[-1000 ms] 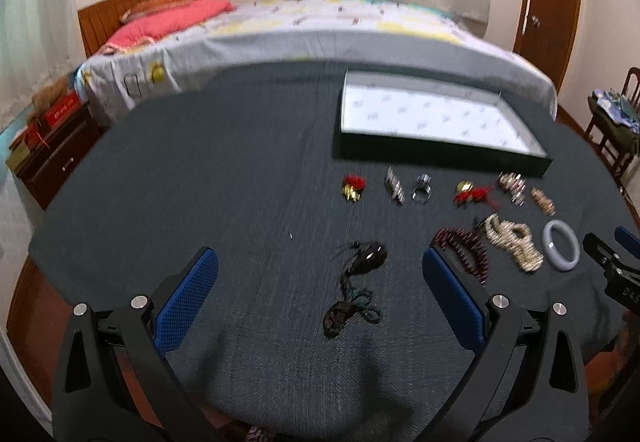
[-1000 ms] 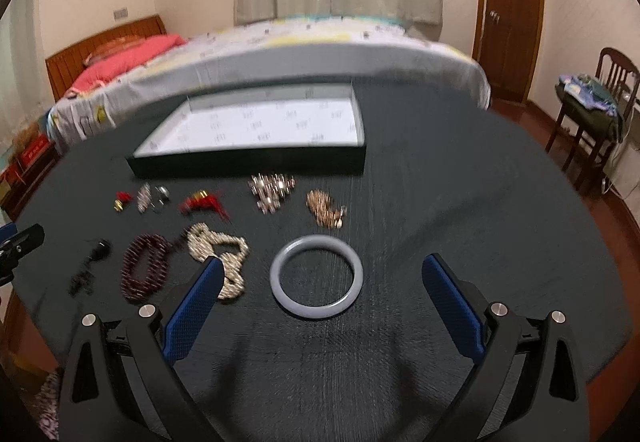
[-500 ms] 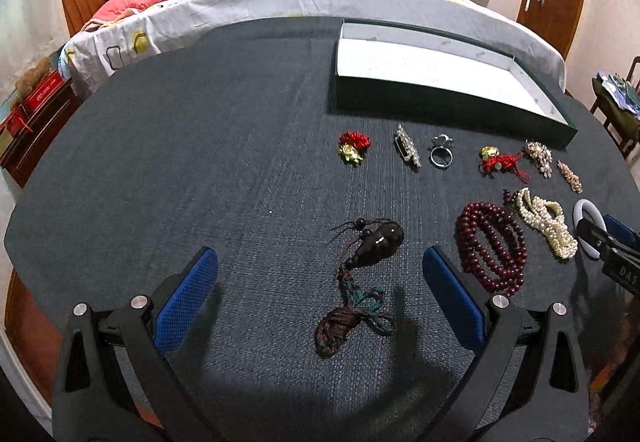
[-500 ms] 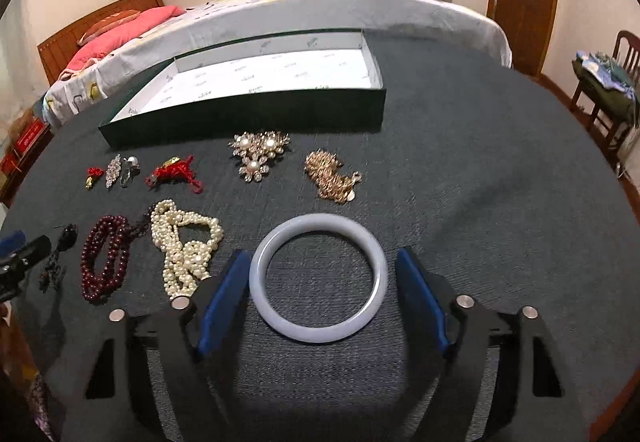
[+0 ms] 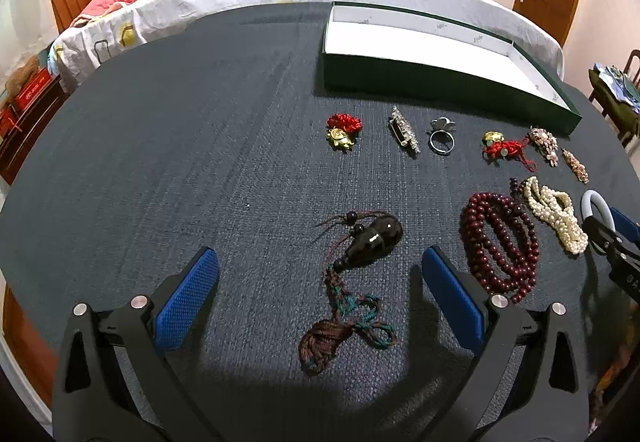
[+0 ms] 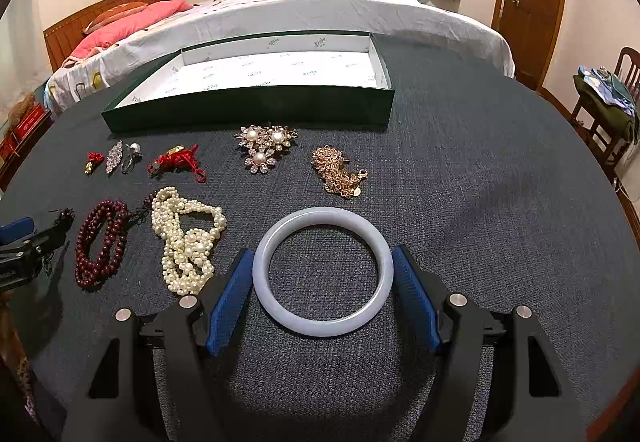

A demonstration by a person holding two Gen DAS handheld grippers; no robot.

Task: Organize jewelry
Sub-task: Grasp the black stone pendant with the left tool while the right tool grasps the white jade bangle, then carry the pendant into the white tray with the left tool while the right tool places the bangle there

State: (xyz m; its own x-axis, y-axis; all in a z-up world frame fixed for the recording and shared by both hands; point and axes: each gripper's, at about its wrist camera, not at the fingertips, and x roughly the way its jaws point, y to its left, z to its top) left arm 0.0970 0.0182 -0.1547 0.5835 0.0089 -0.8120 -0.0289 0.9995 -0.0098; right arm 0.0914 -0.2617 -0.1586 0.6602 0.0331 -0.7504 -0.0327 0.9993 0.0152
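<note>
A pale jade bangle [image 6: 322, 272] lies flat on the dark cloth between the fingers of my right gripper [image 6: 322, 294], whose blue pads touch its left and right sides. My left gripper [image 5: 316, 290] is open and low over the cloth, its fingers either side of a dark pendant with a knotted cord and tassel [image 5: 356, 266]. A green tray with white lining [image 6: 260, 82] stands at the back, with nothing in it. A dark red bead strand [image 5: 500, 242] and a pearl strand [image 6: 186, 238] lie between the two grippers.
In a row before the tray lie a red-and-gold charm [image 5: 343, 128], a crystal clip [image 5: 404, 130], a ring [image 5: 441, 136], a red cord charm [image 6: 176, 162], pearl flower brooches [image 6: 264, 146] and a gold chain [image 6: 338, 172]. A bed [image 6: 320, 10] stands behind the table.
My right gripper moved forward and down around the bangle and narrowed until its pads met the ring. My left gripper came forward and lower over the dark pendant, still open.
</note>
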